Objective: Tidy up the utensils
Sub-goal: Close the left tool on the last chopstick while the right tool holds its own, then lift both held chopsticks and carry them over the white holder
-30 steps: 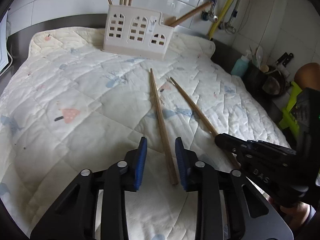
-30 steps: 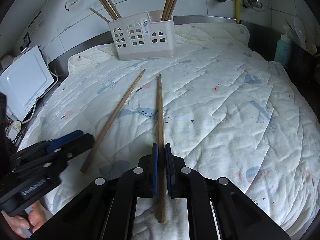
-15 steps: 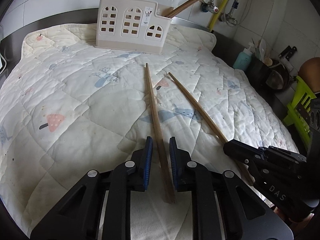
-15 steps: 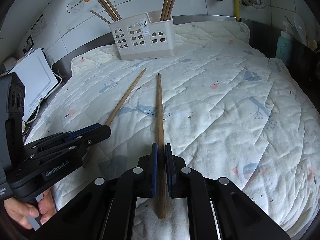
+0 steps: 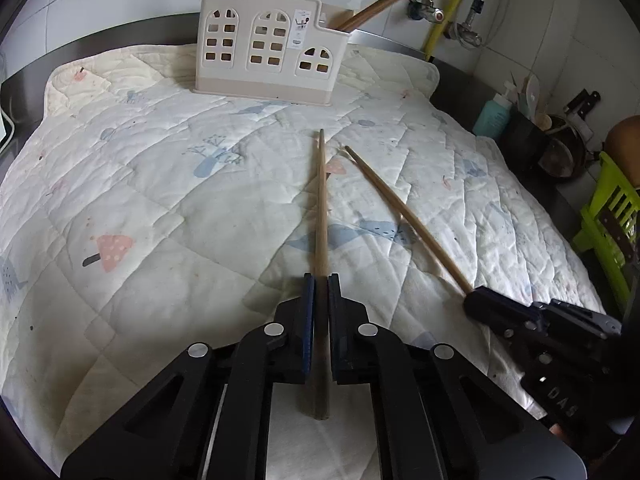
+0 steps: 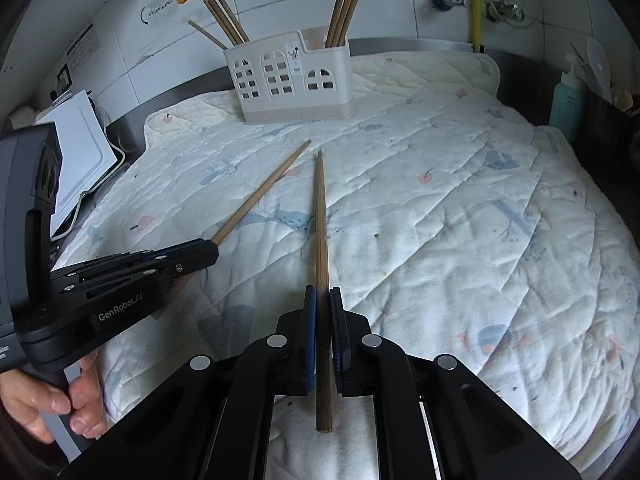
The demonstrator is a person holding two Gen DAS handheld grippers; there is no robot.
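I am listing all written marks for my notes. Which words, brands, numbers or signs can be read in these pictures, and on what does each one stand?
"GenRobot.AI": on the side of the left hand-held gripper, right wrist view.
"DAS": on the body of the right hand-held gripper, left wrist view.
Small sticker on the utensil holder: too small to read.
Wall panel at the left: print too blurred to read.

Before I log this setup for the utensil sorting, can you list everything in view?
Chopsticks on quilt: two, wooden, one in the left tool, one in the right tool.
Holder: one, cream, far end of quilt.
Chopsticks in holder: several, wooden; exact count unclear.
Quilt: one, white, patterned, over the counter.
Bottle: one, teal, right edge.
Pipe: one, yellow, on wall.
Left tool: black, blue pads, shut on chopstick.
Right tool: black, shut on chopstick.
Hand: holding left tool.
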